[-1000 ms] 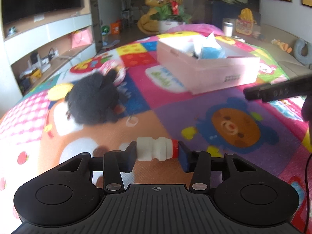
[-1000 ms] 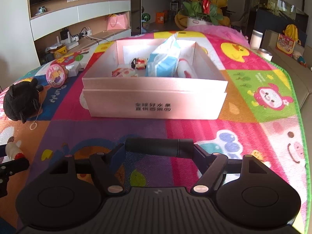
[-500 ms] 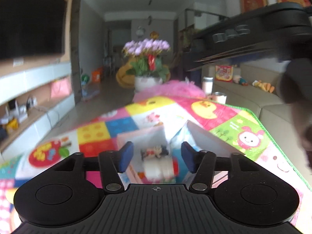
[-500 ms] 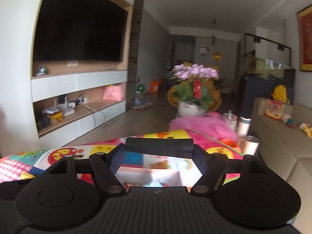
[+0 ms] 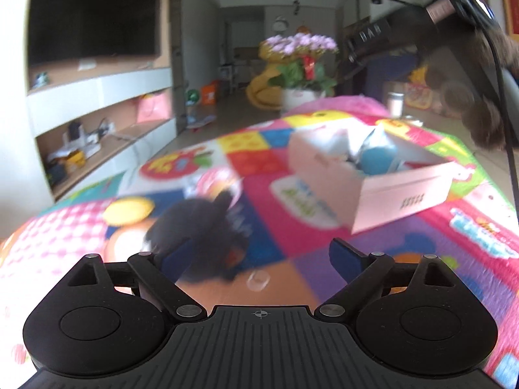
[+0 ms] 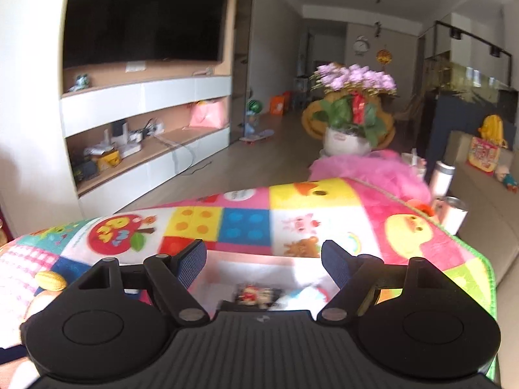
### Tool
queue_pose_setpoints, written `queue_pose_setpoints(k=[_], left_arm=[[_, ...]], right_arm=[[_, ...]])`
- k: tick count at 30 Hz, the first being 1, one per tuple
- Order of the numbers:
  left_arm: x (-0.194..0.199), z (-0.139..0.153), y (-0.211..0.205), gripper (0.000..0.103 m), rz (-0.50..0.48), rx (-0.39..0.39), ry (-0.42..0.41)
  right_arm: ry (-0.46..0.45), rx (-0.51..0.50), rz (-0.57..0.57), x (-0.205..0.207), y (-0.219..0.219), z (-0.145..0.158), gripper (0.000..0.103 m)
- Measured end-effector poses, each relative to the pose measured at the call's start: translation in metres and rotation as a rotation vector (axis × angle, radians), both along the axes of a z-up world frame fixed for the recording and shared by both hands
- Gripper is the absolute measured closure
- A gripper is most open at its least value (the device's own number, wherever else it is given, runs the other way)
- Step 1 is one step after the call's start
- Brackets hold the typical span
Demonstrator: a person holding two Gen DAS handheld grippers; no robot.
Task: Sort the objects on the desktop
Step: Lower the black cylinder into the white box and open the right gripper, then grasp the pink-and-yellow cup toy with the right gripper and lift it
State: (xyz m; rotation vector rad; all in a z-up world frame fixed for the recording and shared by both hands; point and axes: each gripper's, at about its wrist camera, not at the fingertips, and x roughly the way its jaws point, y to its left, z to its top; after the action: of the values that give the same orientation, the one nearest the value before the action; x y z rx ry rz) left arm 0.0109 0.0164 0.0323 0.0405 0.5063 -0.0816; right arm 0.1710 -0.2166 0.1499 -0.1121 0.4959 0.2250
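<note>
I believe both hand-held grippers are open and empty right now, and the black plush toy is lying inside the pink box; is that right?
Not quite. Both the left hand-held gripper and the right hand-held gripper are open and empty, their jaws having just been opening, but the black plush toy lies on the mat, outside the pink box. The left wrist view shows this.

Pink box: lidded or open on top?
Open. The pink box has no lid on it in the left wrist view; a blue packet and other blurred items show above its rim.
</note>
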Motion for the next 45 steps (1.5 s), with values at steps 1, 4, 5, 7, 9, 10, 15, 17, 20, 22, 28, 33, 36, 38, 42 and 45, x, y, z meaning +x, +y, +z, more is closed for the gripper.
queue_pose_setpoints(k=[1, 4, 5, 7, 9, 10, 15, 17, 20, 22, 28, 33, 36, 38, 42, 45], left_arm=[[-0.004, -0.003, 0.007, 0.008, 0.02, -0.012, 0.008], [-0.012, -0.01, 0.025, 0.007, 0.079, -0.037, 0.022], [-0.015, -0.012, 0.03, 0.007, 0.094, -0.044, 0.027], [-0.017, -0.017, 0.04, 0.007, 0.123, -0.067, 0.042], [-0.021, -0.02, 0.05, 0.007, 0.142, -0.116, 0.058], [-0.022, -0.02, 0.054, 0.006, 0.144, -0.139, 0.05], [-0.024, -0.02, 0.056, 0.006, 0.129, -0.163, 0.044], [-0.023, -0.021, 0.055, 0.005, 0.129, -0.167, 0.046], [-0.022, -0.022, 0.056, 0.005, 0.139, -0.176, 0.054], [-0.021, -0.022, 0.056, 0.005, 0.141, -0.18, 0.058], [-0.019, -0.023, 0.053, 0.005, 0.143, -0.162, 0.067], [-0.019, -0.023, 0.054, 0.005, 0.141, -0.161, 0.057], [-0.019, -0.023, 0.055, 0.004, 0.139, -0.17, 0.057], [-0.019, -0.023, 0.056, 0.003, 0.139, -0.175, 0.057], [-0.018, -0.024, 0.058, 0.003, 0.139, -0.193, 0.067], [-0.019, -0.024, 0.059, 0.003, 0.14, -0.197, 0.069]], right_arm=[[0.016, 0.004, 0.02, 0.002, 0.009, -0.001, 0.021], [0.133, 0.056, 0.114, 0.014, 0.043, -0.006, 0.014], [0.185, 0.08, 0.141, 0.021, 0.055, -0.01, 0.014], [0.298, 0.125, 0.176, 0.038, 0.082, -0.023, 0.013], [0.363, 0.132, 0.187, 0.049, 0.109, -0.039, 0.014], [0.385, 0.117, 0.202, 0.052, 0.125, -0.048, 0.019], [0.416, -0.016, 0.262, 0.048, 0.18, -0.088, 0.023], [0.432, -0.053, 0.262, 0.046, 0.189, -0.1, 0.027], [0.425, -0.089, 0.251, 0.044, 0.186, -0.105, 0.077], [0.436, -0.054, 0.262, 0.04, 0.175, -0.097, 0.098], [0.392, 0.004, 0.266, 0.022, 0.138, -0.06, 0.094], [0.376, 0.024, 0.245, 0.032, 0.157, -0.068, 0.041], [0.378, -0.021, 0.243, 0.046, 0.186, -0.087, 0.033], [0.364, -0.071, 0.224, 0.056, 0.201, -0.1, 0.024], [0.44, -0.063, 0.219, 0.072, 0.206, -0.117, 0.05], [0.424, -0.031, 0.229, 0.061, 0.193, -0.107, 0.054]])
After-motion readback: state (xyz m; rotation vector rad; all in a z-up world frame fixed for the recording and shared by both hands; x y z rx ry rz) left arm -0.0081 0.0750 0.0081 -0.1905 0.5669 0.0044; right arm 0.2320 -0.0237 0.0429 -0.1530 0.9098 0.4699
